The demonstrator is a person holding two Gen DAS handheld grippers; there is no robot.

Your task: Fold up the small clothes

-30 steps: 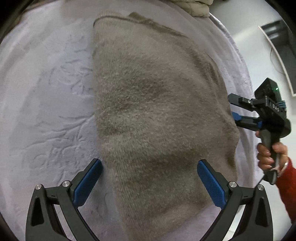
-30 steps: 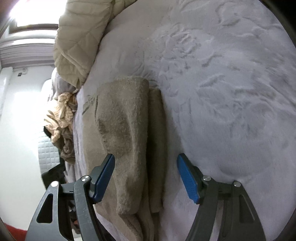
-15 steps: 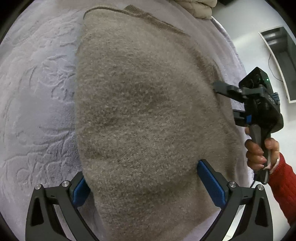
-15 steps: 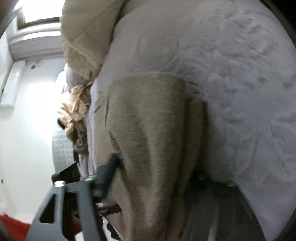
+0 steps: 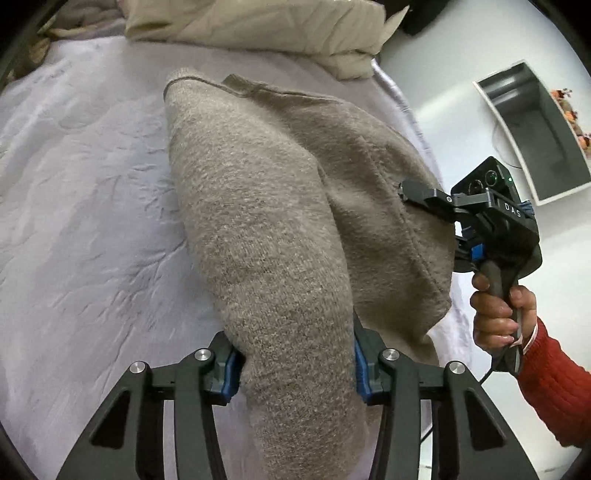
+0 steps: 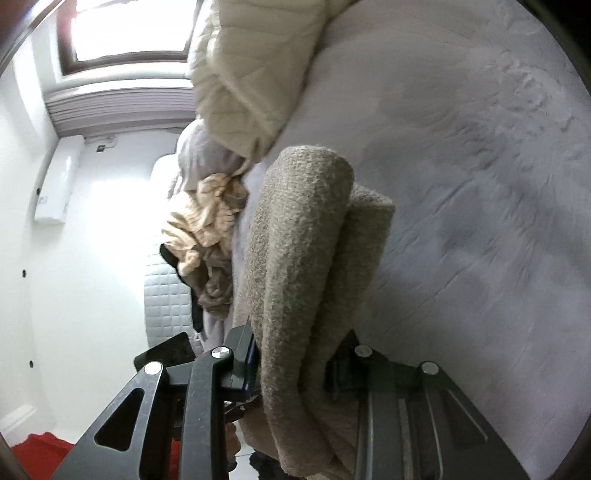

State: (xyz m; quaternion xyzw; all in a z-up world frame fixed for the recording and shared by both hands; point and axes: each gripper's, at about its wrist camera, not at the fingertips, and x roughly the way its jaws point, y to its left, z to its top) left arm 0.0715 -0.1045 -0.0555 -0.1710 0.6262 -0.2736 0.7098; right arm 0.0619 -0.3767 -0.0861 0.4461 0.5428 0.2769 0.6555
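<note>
My left gripper (image 5: 295,365) and right gripper (image 6: 291,369) each pinch a near edge of the taupe knit garment (image 5: 266,206), lifting it above the lavender bedspread (image 5: 85,221).

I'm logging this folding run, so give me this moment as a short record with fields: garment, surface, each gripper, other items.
garment: taupe knit sweater, partly folded, near edge lifted
surface: pale embossed bedspread
left gripper: shut on sweater's near edge
right gripper: shut on sweater's side edge, held by a hand in a red sleeve
other items: cream quilt at the far end; pile of clothes at the bed's edge
</note>
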